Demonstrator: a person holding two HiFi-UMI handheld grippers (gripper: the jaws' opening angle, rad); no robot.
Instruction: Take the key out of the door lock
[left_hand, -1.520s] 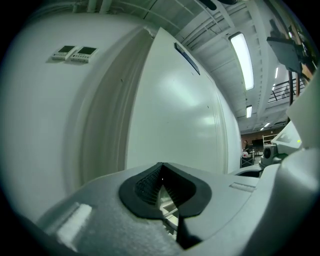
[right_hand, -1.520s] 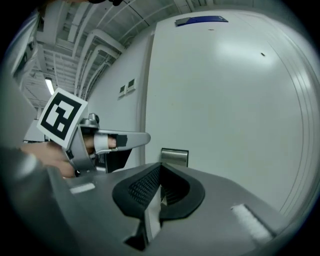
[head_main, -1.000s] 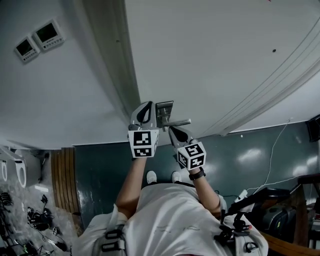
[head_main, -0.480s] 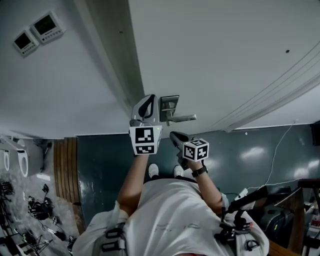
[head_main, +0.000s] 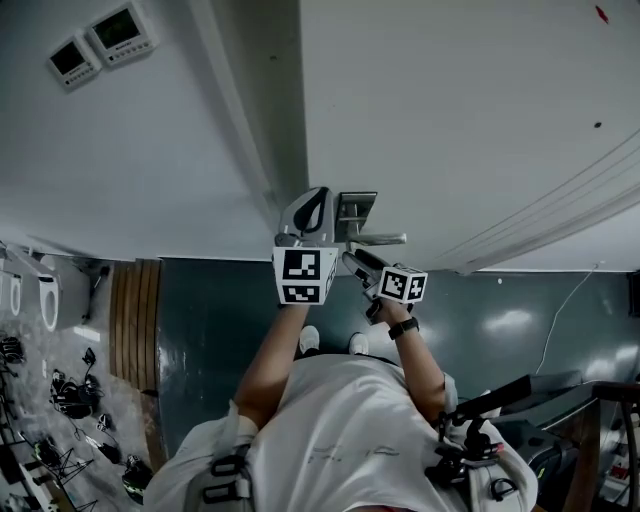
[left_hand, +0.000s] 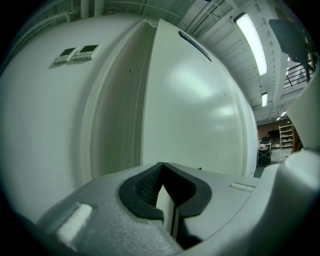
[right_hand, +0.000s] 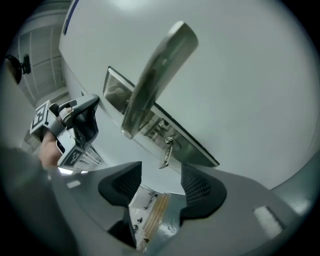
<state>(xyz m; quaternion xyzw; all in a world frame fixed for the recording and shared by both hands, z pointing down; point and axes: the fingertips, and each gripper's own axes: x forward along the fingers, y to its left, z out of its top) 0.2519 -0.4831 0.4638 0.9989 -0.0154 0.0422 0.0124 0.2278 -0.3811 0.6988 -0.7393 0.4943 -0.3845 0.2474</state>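
Now, in the head view, both arms stretch out to the door (head_main: 450, 110). The left gripper (head_main: 312, 205) is at 9 o'clock of the lock (head_main: 357, 208). The right gripper (head_main: 353, 260) is at 6 o'clock of it.

In the left gripper view, the jaws are pinched together with nothing in them.

In the right gripper view, the jaws stand wide and have just been opening, with nothing between them. The key (right_hand: 166, 151) hangs in the lock, at 12 o'clock of the gap and 5 o'clock of the handle (right_hand: 155, 80).

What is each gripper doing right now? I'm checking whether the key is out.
Left gripper: closed, nothing visibly held.
Right gripper: jaws just opened, empty; key hangs in the lock.
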